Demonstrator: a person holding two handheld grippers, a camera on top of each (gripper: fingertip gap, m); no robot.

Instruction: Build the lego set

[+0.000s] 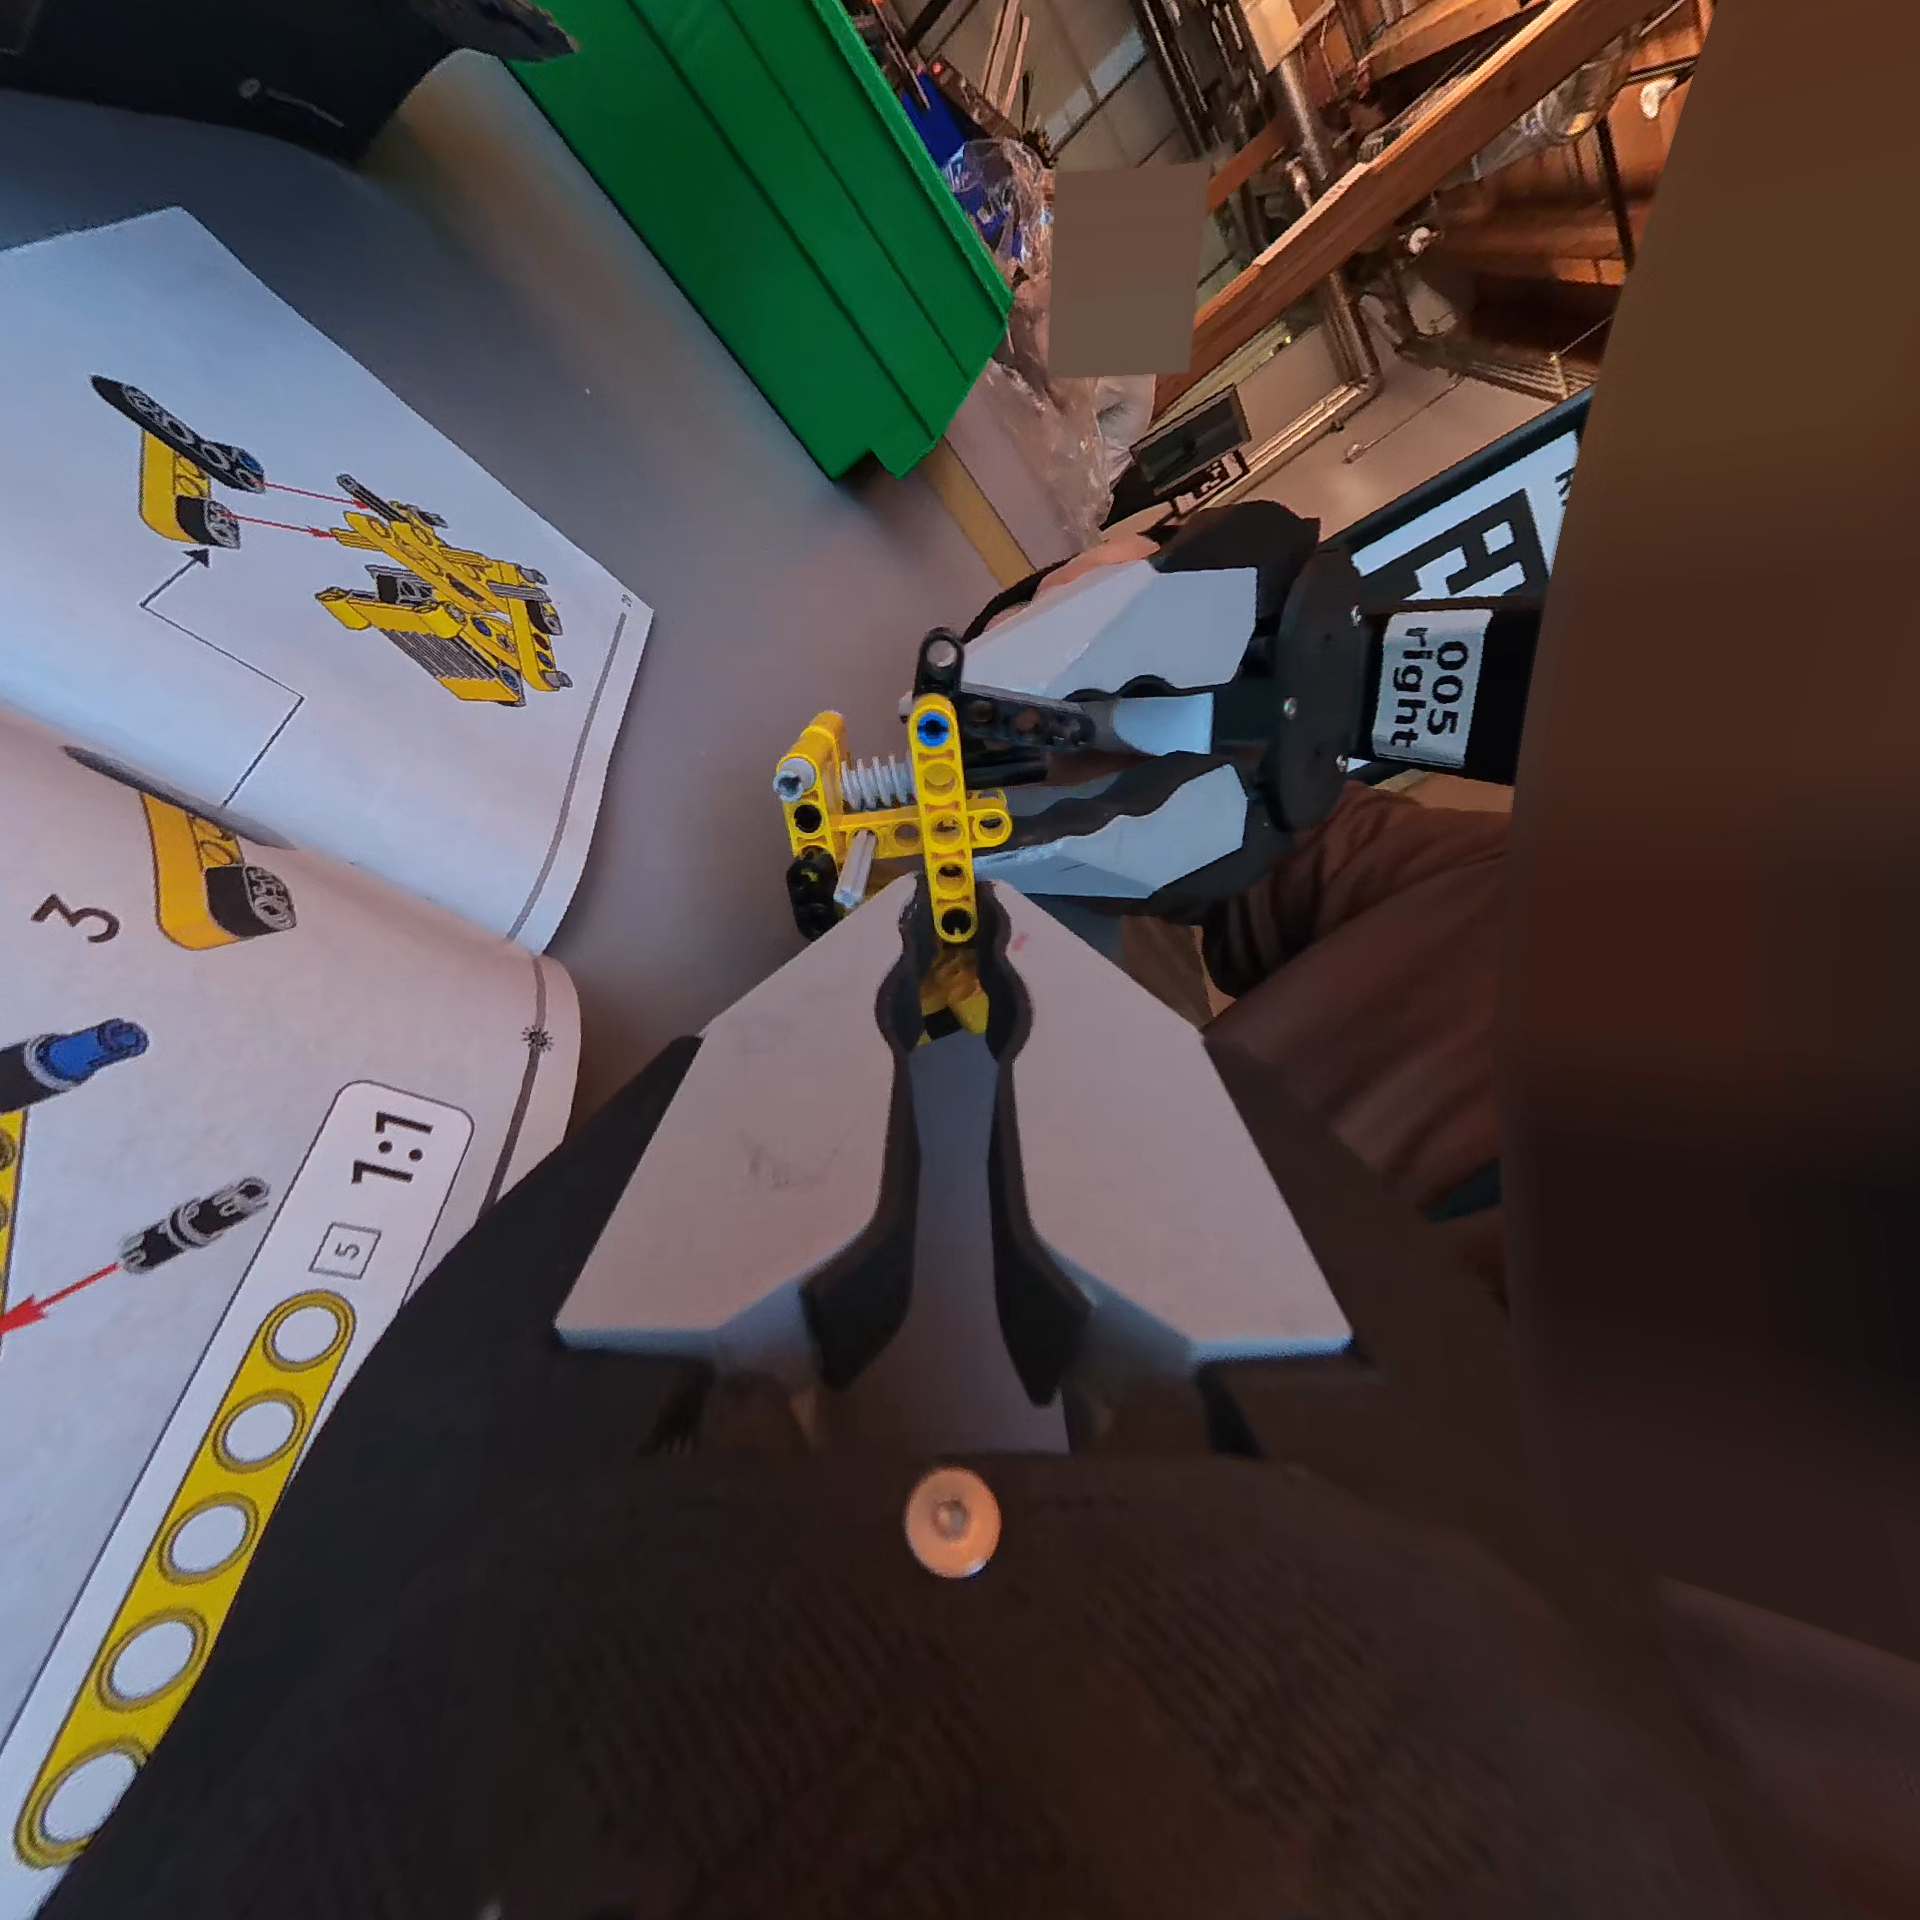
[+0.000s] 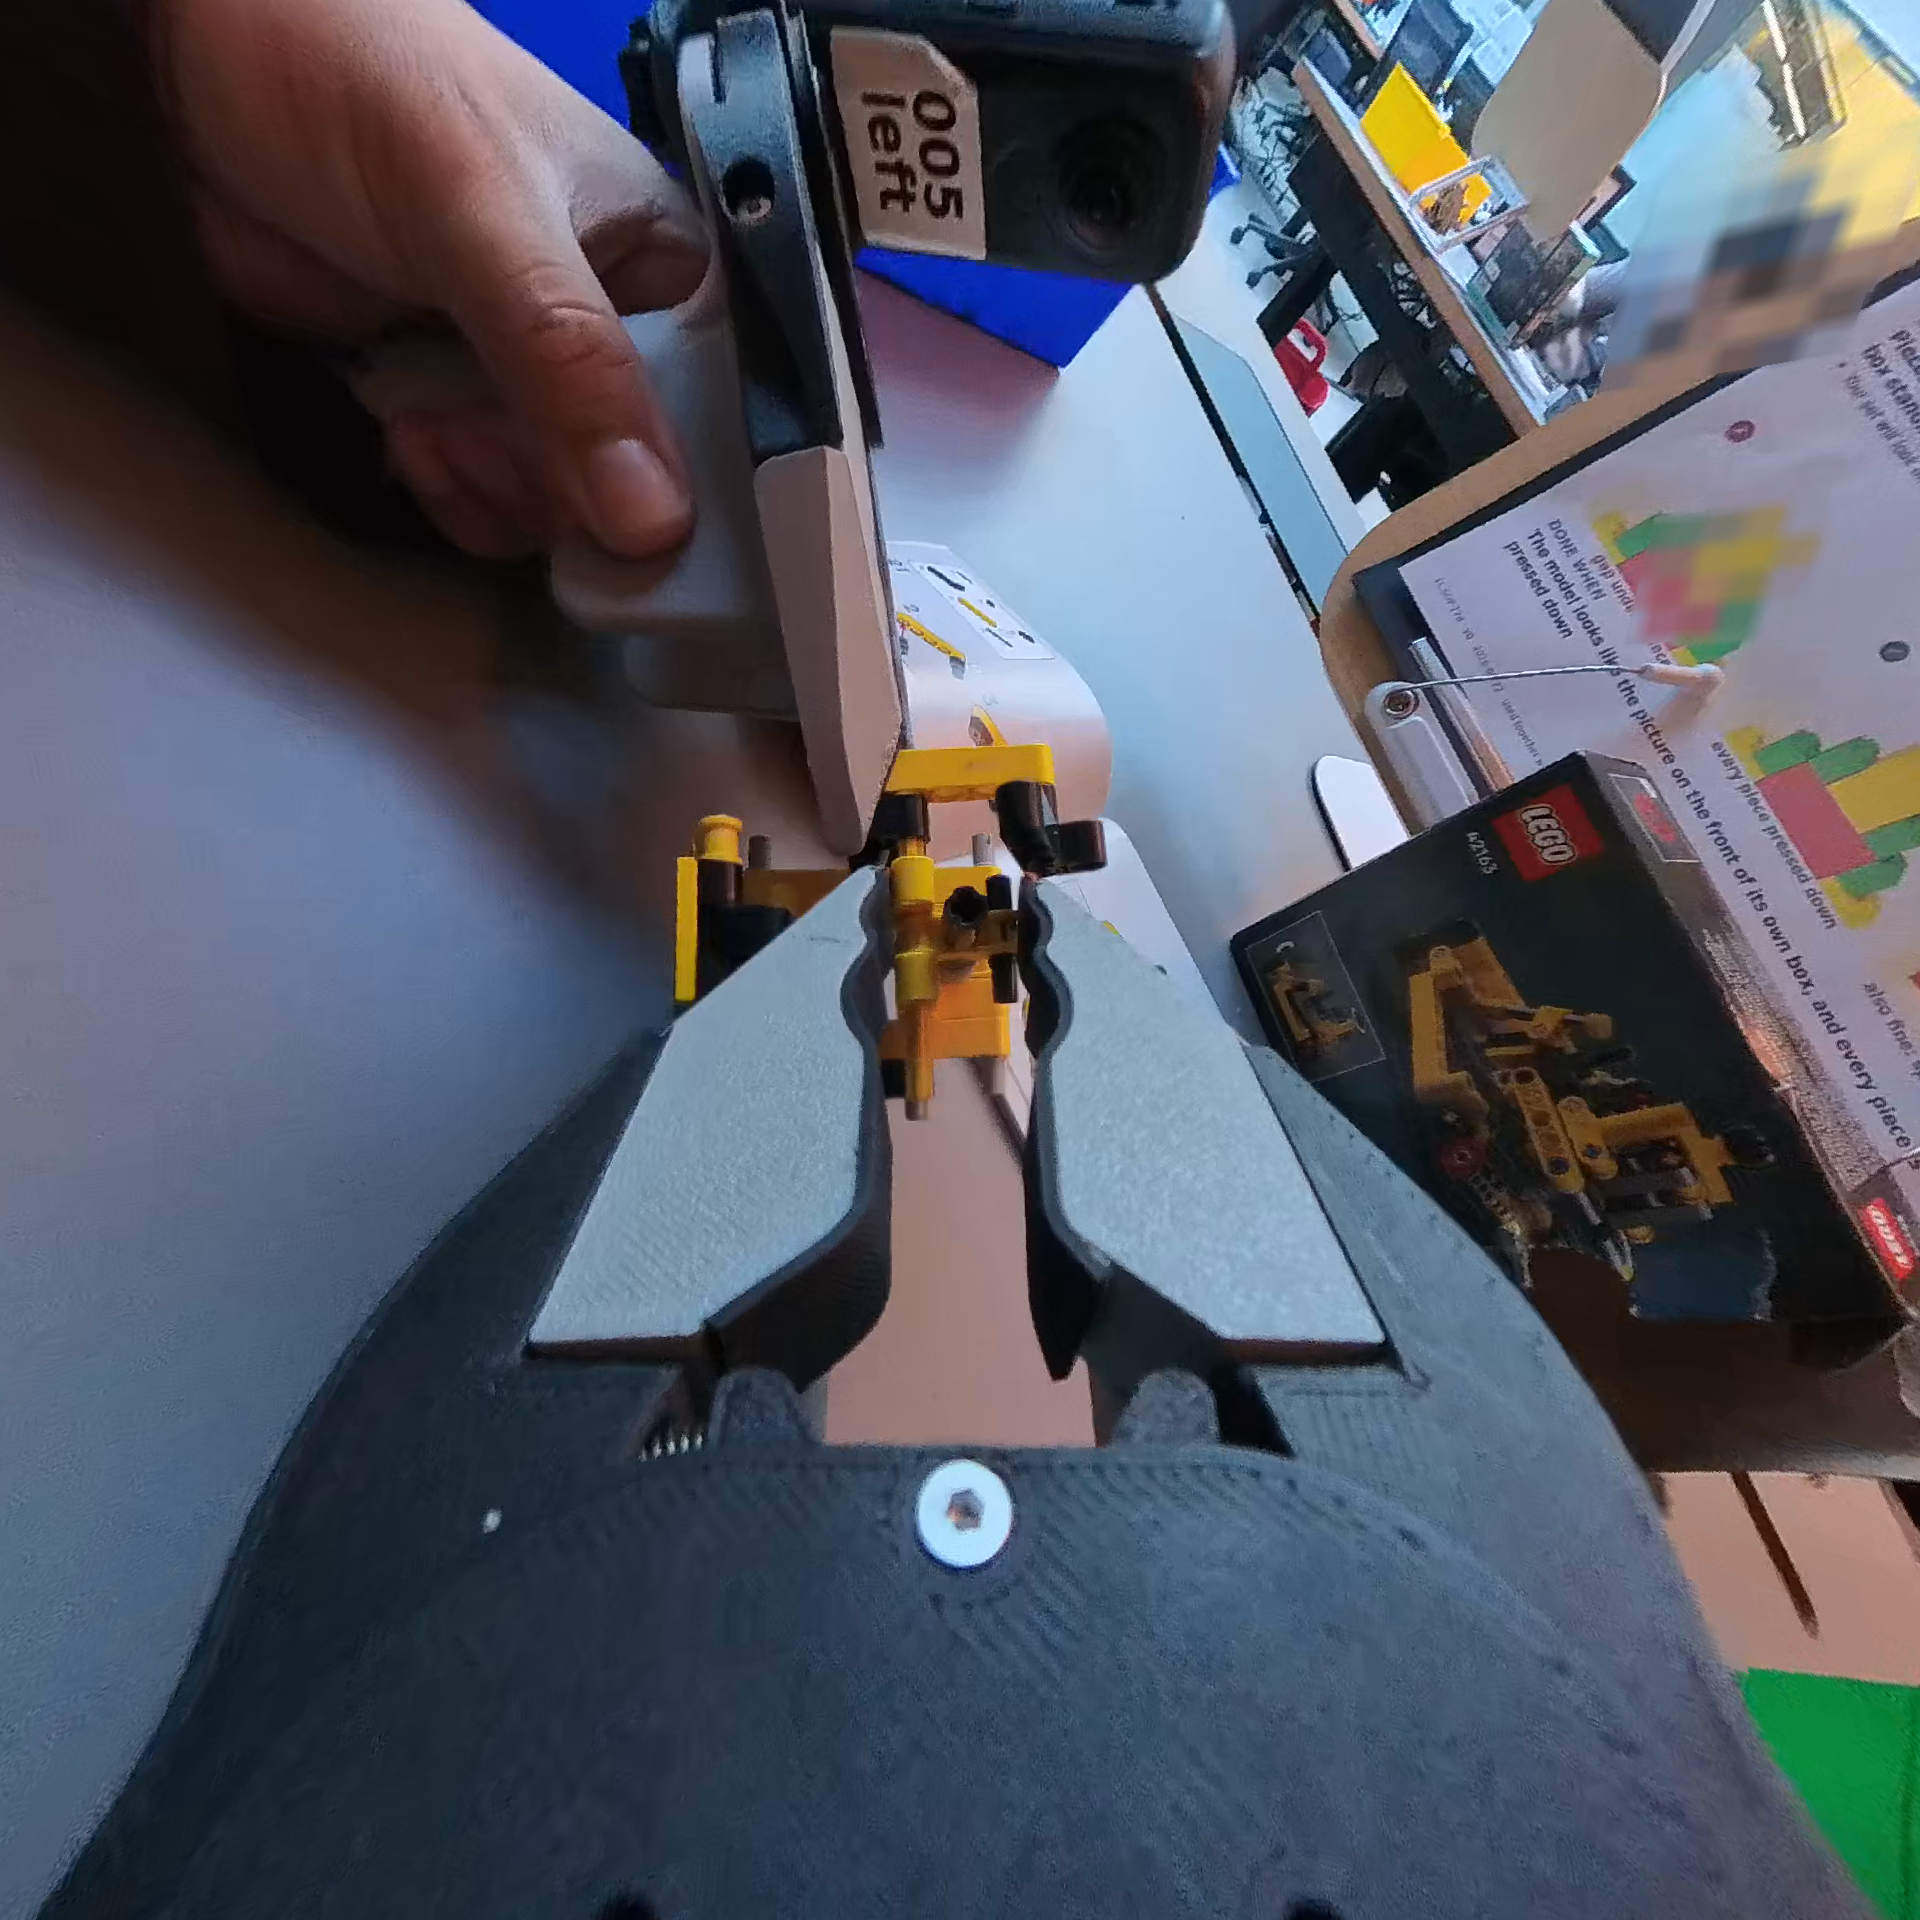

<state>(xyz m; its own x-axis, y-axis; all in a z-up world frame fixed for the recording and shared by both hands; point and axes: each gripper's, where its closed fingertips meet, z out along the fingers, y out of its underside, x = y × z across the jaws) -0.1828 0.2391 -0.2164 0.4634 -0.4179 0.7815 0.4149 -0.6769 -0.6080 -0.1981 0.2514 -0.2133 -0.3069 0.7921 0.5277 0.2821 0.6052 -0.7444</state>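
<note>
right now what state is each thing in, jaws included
left gripper: jaws shut on the yellow and black lego assembly, held off the table
right gripper: jaws closed on the same assembly from the other side
white instruction booklet: open, flat on the grey table
black lego box: lying by the clipboard; open or closed, cannot tell
green plastic bin: contents hidden

Yellow-black model [image 1: 894, 821], partly built, held above tabletop [image 1: 727, 582]; grey spring, blue pin, black beam [image 1: 1013, 717] at top.
</note>
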